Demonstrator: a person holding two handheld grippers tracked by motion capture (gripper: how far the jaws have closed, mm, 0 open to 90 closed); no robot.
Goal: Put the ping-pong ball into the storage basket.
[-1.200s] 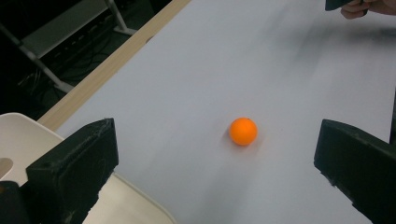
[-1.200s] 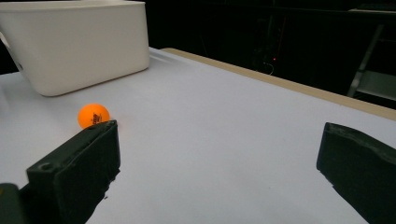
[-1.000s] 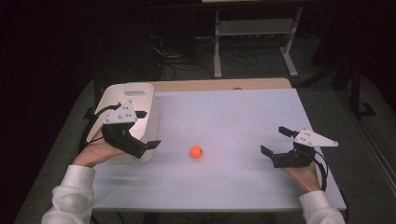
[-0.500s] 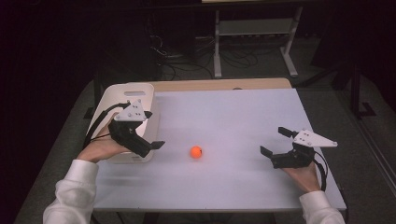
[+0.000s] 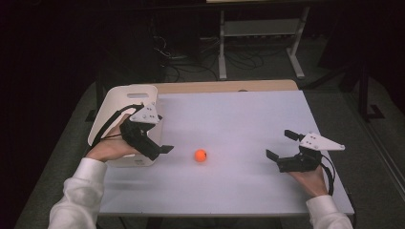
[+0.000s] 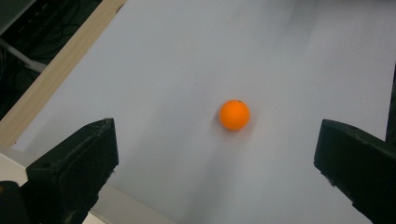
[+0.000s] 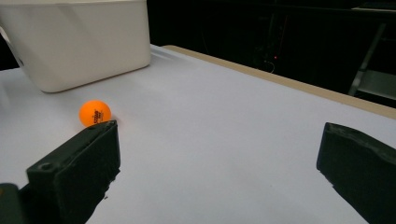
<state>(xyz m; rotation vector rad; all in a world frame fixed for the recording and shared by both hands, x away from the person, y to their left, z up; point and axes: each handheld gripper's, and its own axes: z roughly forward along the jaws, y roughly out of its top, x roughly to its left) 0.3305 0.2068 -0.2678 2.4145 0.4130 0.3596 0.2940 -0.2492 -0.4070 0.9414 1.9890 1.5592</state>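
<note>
Orange ball [image 5: 200,155] sits mid-table [image 5: 239,114], near the spread left tool [image 5: 165,149], right tool [image 5: 278,144] also spread and well apart; looks light, smooth, prone to roll, so pinch across its widest middle.

white bin [image 5: 125,102], white table [image 5: 239,119]

Ball [image 6: 234,115]: orange, lies alone on the white bench [image 6: 289,60], ahead of the jaws and a little right of the middle.
Hand-held gripper [image 6: 217,175]: two black jaws wide apart, nothing between them.
Bench edge: wooden strip at upper left.
</note>
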